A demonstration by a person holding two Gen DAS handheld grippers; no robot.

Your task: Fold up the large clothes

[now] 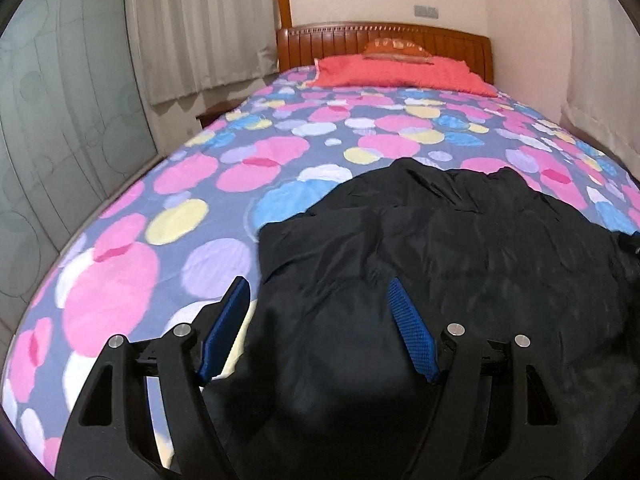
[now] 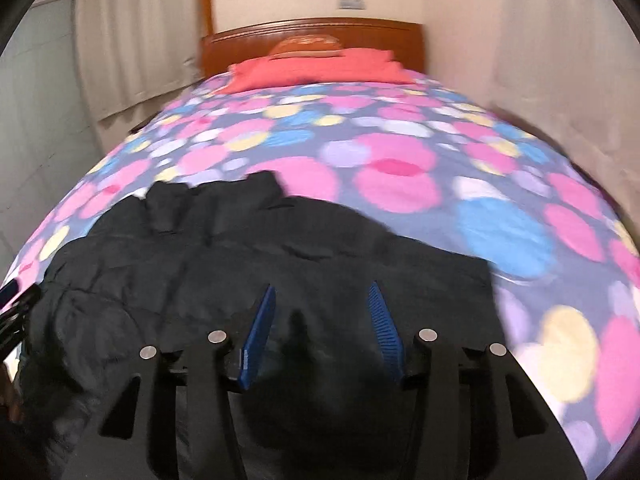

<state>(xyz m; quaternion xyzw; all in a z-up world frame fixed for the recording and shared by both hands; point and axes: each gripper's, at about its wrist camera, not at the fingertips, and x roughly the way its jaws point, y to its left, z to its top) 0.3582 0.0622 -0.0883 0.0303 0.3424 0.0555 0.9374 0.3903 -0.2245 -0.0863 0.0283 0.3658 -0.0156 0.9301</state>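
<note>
1. Presently the left gripper (image 1: 318, 300) stands wide open and the right gripper (image 2: 322, 304) part open; both hover over the black jacket (image 1: 440, 240) and grip nothing.
2. Risk: the padded fabric looks slippery, so a shallow pinch may slide off or take a single layer.
3. The jacket lies rumpled and puffy at the near end of the dotted bedspread (image 1: 200, 184).

Black jacket (image 2: 248, 264) blurred, edge-cropped
</note>
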